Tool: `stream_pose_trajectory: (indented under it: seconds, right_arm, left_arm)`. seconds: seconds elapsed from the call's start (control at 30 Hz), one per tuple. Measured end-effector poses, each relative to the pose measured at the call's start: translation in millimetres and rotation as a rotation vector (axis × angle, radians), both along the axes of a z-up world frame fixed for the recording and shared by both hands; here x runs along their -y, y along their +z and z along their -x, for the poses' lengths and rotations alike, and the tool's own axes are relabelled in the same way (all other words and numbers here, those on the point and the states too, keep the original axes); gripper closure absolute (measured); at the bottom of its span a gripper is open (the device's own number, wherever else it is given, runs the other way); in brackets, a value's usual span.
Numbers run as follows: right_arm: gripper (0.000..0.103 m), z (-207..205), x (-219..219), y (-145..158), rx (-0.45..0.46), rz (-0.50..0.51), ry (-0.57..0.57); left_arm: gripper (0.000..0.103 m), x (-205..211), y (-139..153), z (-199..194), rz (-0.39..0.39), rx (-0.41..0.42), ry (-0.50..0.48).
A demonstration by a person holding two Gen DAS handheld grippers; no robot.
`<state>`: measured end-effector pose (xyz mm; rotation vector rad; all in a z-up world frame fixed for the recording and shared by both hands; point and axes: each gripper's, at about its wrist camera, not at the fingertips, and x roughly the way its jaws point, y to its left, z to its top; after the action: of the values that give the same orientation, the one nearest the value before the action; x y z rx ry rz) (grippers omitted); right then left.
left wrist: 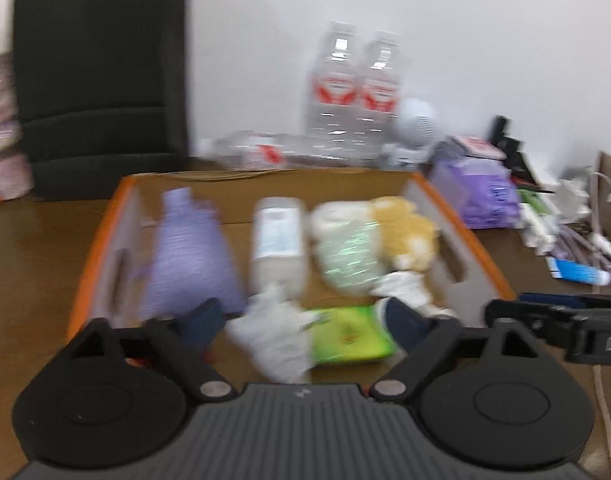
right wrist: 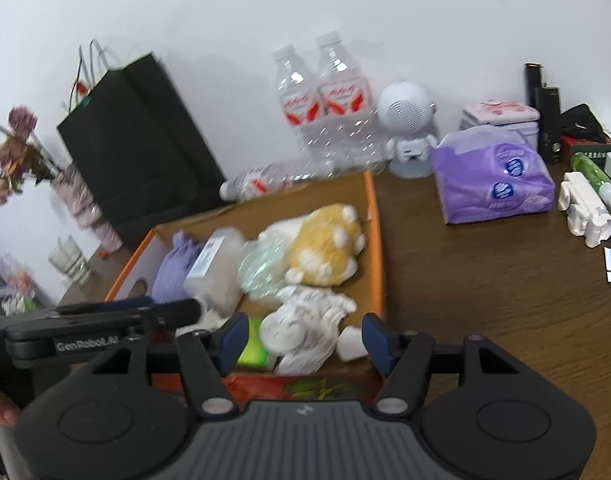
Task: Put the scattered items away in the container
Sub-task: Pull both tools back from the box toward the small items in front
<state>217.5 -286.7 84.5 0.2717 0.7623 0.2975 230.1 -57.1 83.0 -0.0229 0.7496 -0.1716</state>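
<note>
- Nearest to me, my left gripper (left wrist: 301, 320) sits over the near end of the cardboard box (left wrist: 477, 248). Its jaws are spread wide, and nothing is clamped between them; the crumpled white glove (left wrist: 273, 340) and green packet (left wrist: 345, 338) lie in the box below the gap.
- My right gripper (right wrist: 305, 340) is also wide open and empty, hovering over the box's near right corner, above a white figurine (right wrist: 301, 324) and a small white block (right wrist: 351, 344).
- Moving up the box: a purple pouch (left wrist: 189, 256) on the left, a white bottle (left wrist: 277, 240) in the middle, a shiny clear bag (left wrist: 345, 256) and a yellow plush paw (right wrist: 325, 248) on the right. All are inside the walls.
- I judge I'm between picks: something dropped off, nothing in hand.
- Out on the table (right wrist: 485, 300) to the right, a purple tissue pack (right wrist: 489, 176) and a white plastic piece (right wrist: 585, 212) lie well apart from the box.
- Next I'd swing the right gripper out to the tissue pack. It's soft and bulky, so a full-width grip across its narrow side looks best.
- Farthest back, water bottles (right wrist: 325, 100) and a round speaker figure (right wrist: 405, 120) stand by the wall. Whether they count as scattered, I cannot tell.
</note>
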Motion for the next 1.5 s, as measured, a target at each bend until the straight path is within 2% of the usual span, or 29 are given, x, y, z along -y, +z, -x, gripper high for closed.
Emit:
stream_pose_trajectory:
  seconds: [0.2,0.4,0.53,0.67,0.8,0.9,1.0,1.1,1.2,1.27,1.4,1.5]
  right_arm:
    - [0.025,8,-30,10,-0.029,0.091,0.028]
    - [0.020,18,-55,20,-0.029,0.138,0.042]
    - [0.019,33,-63,25,-0.006,0.154,0.055]
    - [0.017,48,-59,28,0.016,0.123,0.053]
    - [0.017,55,-66,27,0.019,0.172,0.034]
    - [0.017,69,-69,31,0.063,0.156,0.025]
    - [0.017,93,-70,35,0.135,0.145,0.020]
    - [0.015,124,-72,33,0.230,0.158,0.035]
    - [0.014,155,-71,21,0.302,0.165,0.050]
    - [0.015,175,-69,9,0.306,0.160,0.054]
    - [0.014,216,-60,-14,0.296,0.135,0.032]
    - [0.013,251,-52,-33,0.322,0.140,0.038]
  left_arm:
    - [0.000,-29,6,22,-0.032,-0.024,0.102]
    - [0.000,-39,19,52,-0.032,-0.006,0.140]
    - [0.000,-40,21,68,-0.025,-0.002,0.151]
    - [0.000,-36,20,81,-0.026,0.026,0.133]
    - [0.000,-30,18,86,-0.025,0.046,0.124]
    - [0.000,-31,22,105,-0.026,0.123,0.142]
    - [0.000,-33,23,138,-0.030,0.233,0.154]
    - [0.000,-36,16,174,-0.057,0.326,0.156]
    - [0.000,-37,1,204,-0.099,0.349,0.153]
    - [0.000,-39,-10,222,-0.114,0.353,0.173]
    - [0.000,-51,-34,267,-0.040,0.368,0.205]
    - [0.000,-60,-55,292,0.005,0.326,0.188]
